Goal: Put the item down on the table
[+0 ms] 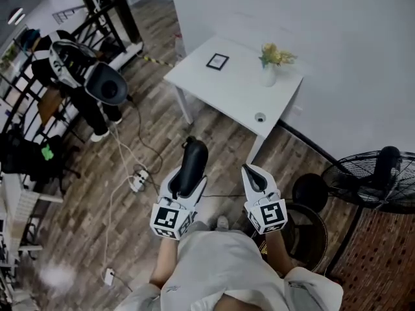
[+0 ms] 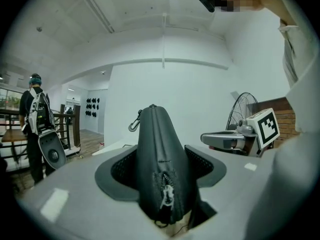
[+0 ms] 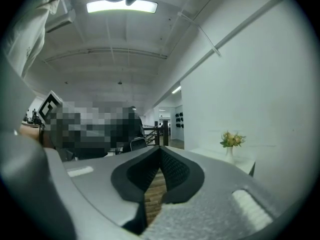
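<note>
My left hand-held gripper has its jaws spread wide and clamped on a black, soft, zip-up fabric pouch. The pouch stands up between the pads, zipper pull towards me, with a metal snap hook at its far end. It hangs over the brown wooden plank floor, short of the white rectangular tabletop. My right hand-held gripper is closed on nothing. The only print I can see is the black-and-white square marker cube on each gripper.

Far left stands a person with a backpack, and a white power strip lies on the floor. The tabletop carries a small black-framed square and a white vase of yellow flowers. A black floor fan stands at right.
</note>
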Demonstrator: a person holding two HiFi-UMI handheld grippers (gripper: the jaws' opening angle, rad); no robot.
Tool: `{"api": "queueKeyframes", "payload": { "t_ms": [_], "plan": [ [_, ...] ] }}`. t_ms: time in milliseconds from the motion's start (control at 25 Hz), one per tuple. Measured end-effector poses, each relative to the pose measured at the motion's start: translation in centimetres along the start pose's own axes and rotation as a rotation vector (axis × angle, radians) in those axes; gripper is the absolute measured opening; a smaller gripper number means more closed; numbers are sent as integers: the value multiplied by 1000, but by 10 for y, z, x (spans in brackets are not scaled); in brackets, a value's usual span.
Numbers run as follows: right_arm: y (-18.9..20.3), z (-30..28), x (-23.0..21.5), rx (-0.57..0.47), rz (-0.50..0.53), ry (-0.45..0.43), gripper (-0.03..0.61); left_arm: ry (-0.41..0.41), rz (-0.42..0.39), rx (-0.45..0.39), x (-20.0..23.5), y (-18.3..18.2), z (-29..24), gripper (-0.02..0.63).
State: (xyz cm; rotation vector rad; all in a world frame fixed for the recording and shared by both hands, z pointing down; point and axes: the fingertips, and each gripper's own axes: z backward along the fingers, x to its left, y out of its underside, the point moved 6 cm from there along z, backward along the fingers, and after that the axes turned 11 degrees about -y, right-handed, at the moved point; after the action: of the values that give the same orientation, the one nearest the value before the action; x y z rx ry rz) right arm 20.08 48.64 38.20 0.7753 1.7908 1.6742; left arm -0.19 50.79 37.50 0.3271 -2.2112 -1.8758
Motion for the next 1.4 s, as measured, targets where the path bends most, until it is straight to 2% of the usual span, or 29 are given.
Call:
{"api": "queueKeyframes", "payload": {
  "t_ms": [640,1400],
  "plan": [
    [0,-82,-44,31,16,-14,5,-15,44,-4,58,1,-75,299],
    [-22,-232,-84,56,29,25,3,23,67,-10,184,-25,-180,299]
  ]
}}
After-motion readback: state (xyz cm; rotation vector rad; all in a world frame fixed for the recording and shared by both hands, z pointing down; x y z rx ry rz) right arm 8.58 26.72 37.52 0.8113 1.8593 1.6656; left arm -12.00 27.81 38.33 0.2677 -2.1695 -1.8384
